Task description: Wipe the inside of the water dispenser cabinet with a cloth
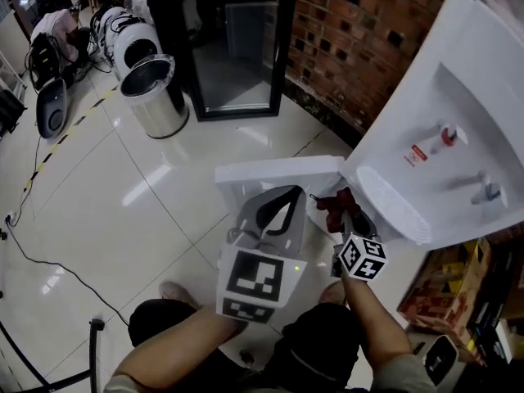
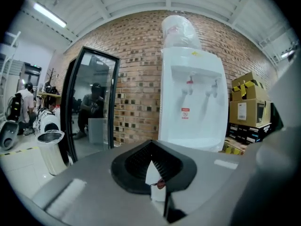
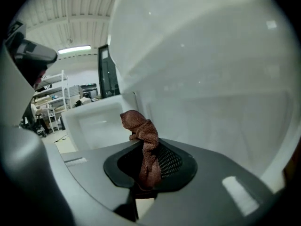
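Right gripper view shows the cloth [image 3: 146, 147] best: a reddish-brown rag, bunched and standing up out of my right gripper [image 3: 143, 173], whose jaws are clenched on its lower part. In the head view the same cloth [image 1: 334, 207] sits just in front of the water dispenser [image 1: 442, 97], below the edge of its drip tray [image 1: 393, 199] and beside the swung-open cabinet door [image 1: 278, 173]. The cabinet's inside is tucked under that tray and no view looks into it, so I cannot say how clean it is.

My left gripper [image 1: 274, 211] is on the door side of the dispenser, close to the door's top edge, with its jaws closed together. In the left gripper view a white sliver shows at the notch of the left gripper [image 2: 155, 178], but I cannot tell what it is — I would not call it a hold. From there the dispenser [image 2: 190, 102] stands upright against the brick wall [image 2: 136, 79], its red and blue taps facing me.

I judge the wiping is not under way at this instant, since the cloth is outside the opening. To do it well I would lower the right gripper under the tray and lead with the loose tuft of cloth, not the hard jaw tips. I would press it flat against a wall of the cabinet and draw overlapping strokes from the back toward the door — keeping the clench firm so the rag does not slip. The door must stay wide, which the left gripper could see to.
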Demonstrator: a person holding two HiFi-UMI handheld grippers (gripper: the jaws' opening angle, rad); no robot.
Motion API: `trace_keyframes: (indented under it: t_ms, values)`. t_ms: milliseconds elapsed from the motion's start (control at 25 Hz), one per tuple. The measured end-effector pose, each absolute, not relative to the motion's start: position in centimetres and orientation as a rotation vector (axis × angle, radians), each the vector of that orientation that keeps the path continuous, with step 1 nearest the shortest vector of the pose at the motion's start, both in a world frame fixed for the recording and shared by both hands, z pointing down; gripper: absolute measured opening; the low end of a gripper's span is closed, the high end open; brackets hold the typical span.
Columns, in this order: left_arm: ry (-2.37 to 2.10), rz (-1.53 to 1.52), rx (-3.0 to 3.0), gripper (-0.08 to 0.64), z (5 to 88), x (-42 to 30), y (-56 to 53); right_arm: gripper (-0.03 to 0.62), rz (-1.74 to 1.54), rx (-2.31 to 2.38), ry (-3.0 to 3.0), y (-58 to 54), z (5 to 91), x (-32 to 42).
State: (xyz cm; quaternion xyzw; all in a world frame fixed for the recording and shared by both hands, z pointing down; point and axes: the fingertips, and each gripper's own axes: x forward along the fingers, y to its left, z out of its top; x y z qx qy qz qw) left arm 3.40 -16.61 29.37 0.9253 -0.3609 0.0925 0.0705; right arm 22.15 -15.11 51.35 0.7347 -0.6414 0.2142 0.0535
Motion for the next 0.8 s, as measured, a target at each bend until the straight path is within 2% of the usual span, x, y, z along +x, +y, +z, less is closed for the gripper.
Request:
trace_keyframes:
  t_ms: [280, 800]
  values:
    - [-1.113, 0.193, 2.758, 0.0, 29.8, 3.0, -16.5, 0.064, 0.575, 2.232, -2.006, -16.7, 46.6, 19.6]
    - [-1.018, 0.19, 2.891, 0.0, 28.9, 5.5, -15.0, 0.063, 0.629, 2.555, -1.879, -19.1, 45.6, 23.3]
